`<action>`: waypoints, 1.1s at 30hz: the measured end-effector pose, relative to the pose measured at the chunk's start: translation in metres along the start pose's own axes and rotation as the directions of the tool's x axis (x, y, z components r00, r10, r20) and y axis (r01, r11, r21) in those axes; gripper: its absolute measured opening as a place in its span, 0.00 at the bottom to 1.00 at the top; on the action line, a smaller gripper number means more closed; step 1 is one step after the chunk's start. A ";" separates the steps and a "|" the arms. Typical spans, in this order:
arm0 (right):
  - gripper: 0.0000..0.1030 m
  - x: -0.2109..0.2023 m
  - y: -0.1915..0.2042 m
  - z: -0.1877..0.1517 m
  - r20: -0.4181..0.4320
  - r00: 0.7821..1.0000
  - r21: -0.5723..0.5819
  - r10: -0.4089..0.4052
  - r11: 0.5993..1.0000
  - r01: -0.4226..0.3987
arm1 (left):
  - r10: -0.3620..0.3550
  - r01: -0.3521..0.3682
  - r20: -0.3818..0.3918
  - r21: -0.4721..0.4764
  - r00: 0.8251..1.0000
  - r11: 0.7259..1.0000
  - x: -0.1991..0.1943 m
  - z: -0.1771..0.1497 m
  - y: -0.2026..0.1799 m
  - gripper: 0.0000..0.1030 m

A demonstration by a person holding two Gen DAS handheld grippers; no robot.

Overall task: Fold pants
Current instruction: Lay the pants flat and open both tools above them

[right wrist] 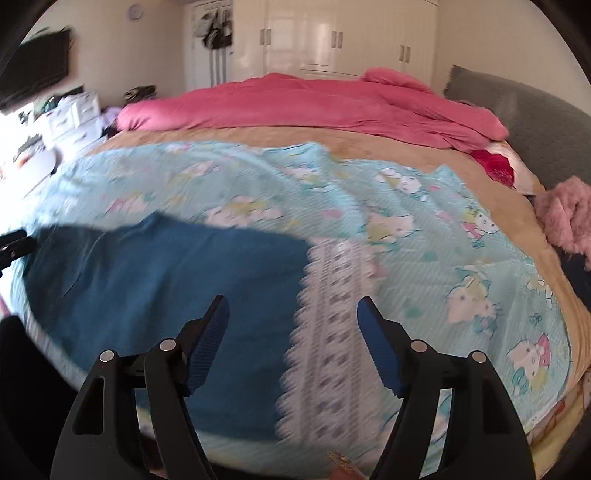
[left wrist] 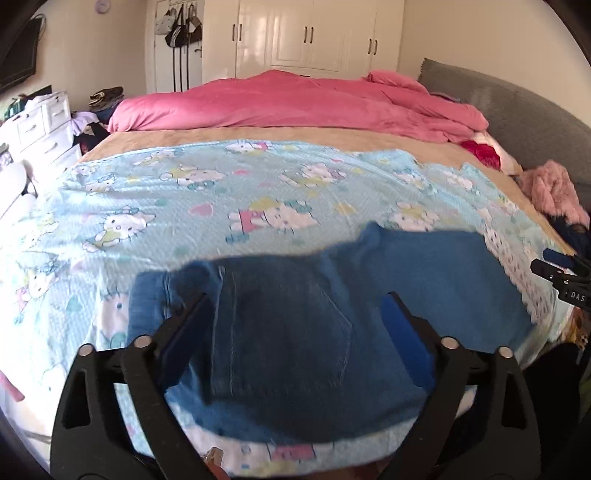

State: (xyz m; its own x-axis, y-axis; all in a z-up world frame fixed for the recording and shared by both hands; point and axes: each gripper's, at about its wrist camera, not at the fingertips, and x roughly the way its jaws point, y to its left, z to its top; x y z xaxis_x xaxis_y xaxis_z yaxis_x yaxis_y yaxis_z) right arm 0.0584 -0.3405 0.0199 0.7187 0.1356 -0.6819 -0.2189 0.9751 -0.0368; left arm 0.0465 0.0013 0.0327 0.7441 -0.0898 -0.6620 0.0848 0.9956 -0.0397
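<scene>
Blue jeans (left wrist: pixel 424 266) lie folded flat on a light blue cartoon-cat blanket (left wrist: pixel 221 192) at the near edge of the bed. My left gripper (left wrist: pixel 295 306) hovers over their darker left part with a back pocket, open, with nothing between its fingers. In the right wrist view the jeans (right wrist: pixel 147 277) fill the lower left, ending at the blanket's white lace border (right wrist: pixel 332 314). My right gripper (right wrist: pixel 291 301) is open above that right end, holding nothing. Each gripper's tip shows at the edge of the other's view: the right gripper (left wrist: pixel 561 273) and the left gripper (right wrist: pixel 13 247).
A pink duvet (left wrist: pixel 295 99) is bunched across the far side of the bed, with a grey headboard (left wrist: pixel 535 122) on the right. A pink fluffy garment (left wrist: pixel 554 188) lies at the right edge. White drawers (left wrist: pixel 40 125) stand left; a white wardrobe (left wrist: pixel 306 33) stands behind.
</scene>
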 end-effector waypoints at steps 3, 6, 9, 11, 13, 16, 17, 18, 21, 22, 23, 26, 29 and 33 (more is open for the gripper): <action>0.69 -0.002 0.020 -0.009 -0.020 0.999 -0.013 0.046 0.999 -0.046 | 0.002 -0.002 -0.003 0.013 1.000 1.000 0.000 -0.006 -0.011 0.90; 0.79 0.005 0.037 -0.019 -0.058 0.997 -0.036 0.046 0.998 -0.048 | -0.022 0.023 -0.019 0.039 1.000 0.999 0.008 -0.011 -0.029 0.91; 0.82 0.015 0.048 -0.028 -0.102 0.993 -0.052 0.061 0.996 -0.067 | 0.041 -0.035 -0.055 0.111 0.998 0.993 0.025 -0.021 -0.040 0.91; 0.84 0.028 0.045 -0.036 -0.152 0.988 -0.052 0.036 0.998 -0.044 | 0.130 -0.112 -0.133 0.130 0.983 0.985 0.044 -0.031 -0.029 0.91; 0.85 0.043 0.032 -0.049 -0.227 0.973 -0.043 -0.030 0.999 0.020 | 0.181 -0.163 -0.189 0.106 0.965 0.981 0.057 -0.043 -0.008 0.91; 0.86 0.039 0.013 -0.058 -0.214 0.976 0.032 0.033 0.999 -0.026 | 0.036 -0.035 -0.153 0.010 0.988 0.999 0.051 -0.055 0.019 0.91; 0.86 0.038 0.013 -0.059 -0.211 0.977 0.029 0.038 0.999 -0.033 | 0.019 -0.019 -0.149 0.000 0.989 1.000 0.051 -0.056 0.022 0.91; 0.86 0.038 0.014 -0.060 -0.210 0.977 0.021 0.037 0.999 -0.034 | 0.017 -0.017 -0.148 0.002 0.989 1.000 0.051 -0.055 0.023 0.91; 0.87 0.039 0.017 -0.060 -0.211 0.977 0.005 0.022 1.000 -0.021 | 0.039 -0.037 -0.149 0.021 0.988 0.999 0.053 -0.056 0.018 0.91; 0.87 0.038 0.017 -0.060 -0.210 0.977 0.007 0.022 1.000 -0.021 | 0.043 -0.040 -0.145 0.027 0.988 0.999 0.052 -0.056 0.017 0.91; 0.87 0.037 0.018 -0.060 -0.211 0.977 0.008 0.023 1.000 -0.022 | 0.042 -0.039 -0.143 0.025 0.989 0.999 0.051 -0.056 0.017 0.91; 0.87 0.022 0.015 -0.053 -0.179 0.981 0.073 0.078 0.995 -0.066 | 0.043 -0.043 -0.127 0.002 0.991 0.999 0.039 -0.051 0.013 0.91; 0.90 -0.007 0.017 -0.035 -0.077 0.985 0.121 0.155 0.982 -0.145 | 0.047 -0.048 -0.092 -0.009 0.995 0.999 0.024 -0.040 0.008 0.91; 0.93 -0.024 0.024 -0.011 -0.005 0.988 0.094 0.157 0.983 -0.156 | 0.020 -0.022 -0.045 -0.042 0.999 0.999 0.006 -0.032 0.004 0.91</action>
State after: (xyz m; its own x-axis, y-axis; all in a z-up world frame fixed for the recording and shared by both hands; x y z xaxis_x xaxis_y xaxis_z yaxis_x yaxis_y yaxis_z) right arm 0.0290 -0.3220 0.0271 0.6721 0.2860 -0.6830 -0.2651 0.9542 0.1387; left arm 0.0302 0.0059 0.0052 0.7150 -0.0683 -0.6958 0.0406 0.9976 -0.0562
